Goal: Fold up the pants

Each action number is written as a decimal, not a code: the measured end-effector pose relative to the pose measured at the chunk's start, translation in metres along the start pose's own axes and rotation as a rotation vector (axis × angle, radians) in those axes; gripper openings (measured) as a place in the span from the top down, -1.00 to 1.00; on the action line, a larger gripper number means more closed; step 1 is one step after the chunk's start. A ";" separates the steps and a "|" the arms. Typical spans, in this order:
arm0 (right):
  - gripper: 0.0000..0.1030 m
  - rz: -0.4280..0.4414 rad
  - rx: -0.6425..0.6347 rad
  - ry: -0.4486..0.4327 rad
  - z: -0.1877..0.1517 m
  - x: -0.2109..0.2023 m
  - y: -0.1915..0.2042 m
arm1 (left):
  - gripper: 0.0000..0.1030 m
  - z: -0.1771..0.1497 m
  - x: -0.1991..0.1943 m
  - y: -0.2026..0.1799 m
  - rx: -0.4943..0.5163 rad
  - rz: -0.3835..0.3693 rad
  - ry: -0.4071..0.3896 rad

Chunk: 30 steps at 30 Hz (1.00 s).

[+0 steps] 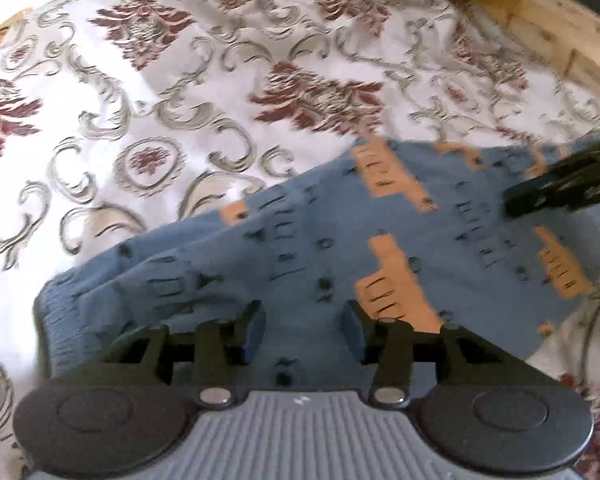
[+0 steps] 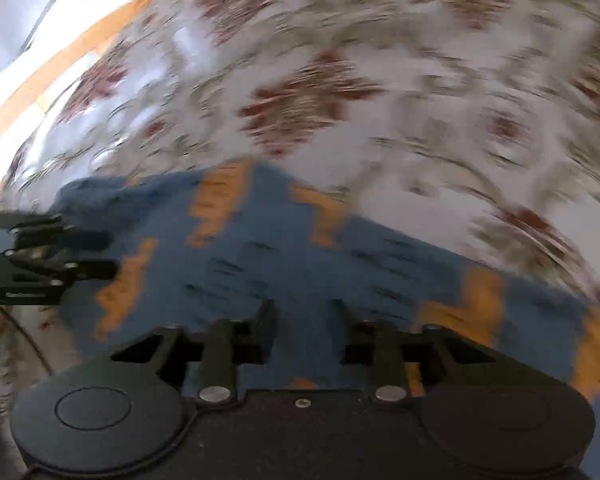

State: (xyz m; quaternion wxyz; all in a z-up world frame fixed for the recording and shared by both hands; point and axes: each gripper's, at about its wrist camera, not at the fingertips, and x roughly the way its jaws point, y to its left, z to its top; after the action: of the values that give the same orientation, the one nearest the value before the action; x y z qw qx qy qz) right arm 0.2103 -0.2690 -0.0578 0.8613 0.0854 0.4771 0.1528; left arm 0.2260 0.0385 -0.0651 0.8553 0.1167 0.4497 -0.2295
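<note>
Blue pants [image 1: 320, 248] with orange patches and dark marks lie on a patterned bedspread [image 1: 160, 92]. My left gripper [image 1: 305, 326] hovers open over the pants near their ribbed cuff [image 1: 56, 320], nothing between its fingers. The right gripper [image 1: 556, 188] shows at the right edge of the left wrist view, above the cloth. In the blurred right wrist view the pants [image 2: 276, 248] stretch across the lower half, and my right gripper [image 2: 305, 320] stands open above them. The left gripper [image 2: 100, 252] appears at the far left there, open over the fabric.
The white bedspread [image 2: 420, 80] with maroon flowers and grey scrolls covers the whole bed. A wooden bed frame [image 1: 548, 24] runs along the far edge. A thin cable [image 1: 592, 320] hangs at the right. A pale wall [image 2: 16, 20] shows beyond the bed.
</note>
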 end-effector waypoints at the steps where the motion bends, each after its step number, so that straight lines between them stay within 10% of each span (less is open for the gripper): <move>1: 0.62 -0.012 0.052 -0.027 -0.005 -0.009 -0.015 | 0.03 -0.001 -0.002 0.002 -0.003 0.002 -0.003; 7: -0.06 -0.188 0.101 -0.089 -0.019 -0.084 -0.100 | 0.00 -0.003 -0.006 0.017 -0.008 0.079 0.002; 10: 0.21 -0.300 0.167 -0.122 -0.027 -0.126 -0.156 | -0.01 -0.004 -0.007 0.019 -0.032 0.079 0.005; 13: 0.44 -0.217 0.316 -0.188 -0.044 -0.163 -0.194 | -0.10 -0.005 -0.009 0.009 -0.018 0.122 0.013; 17: -0.57 -0.163 0.345 -0.278 -0.060 -0.200 -0.179 | -0.40 0.003 -0.023 -0.014 -0.039 0.126 0.014; 22: -0.92 -0.134 0.459 -0.341 -0.079 -0.226 -0.147 | -0.82 0.031 -0.048 -0.080 -0.047 0.061 -0.087; 30: -0.89 -0.091 1.098 -0.579 -0.170 -0.227 -0.126 | -0.90 0.148 -0.052 -0.219 -0.015 -0.136 -0.082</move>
State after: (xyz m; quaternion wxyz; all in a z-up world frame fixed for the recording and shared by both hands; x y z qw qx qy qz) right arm -0.0245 -0.4650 -0.0039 0.7918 0.5334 0.2362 -0.1811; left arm 0.1972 -0.1969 0.0629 0.8564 0.0697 0.4227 -0.2882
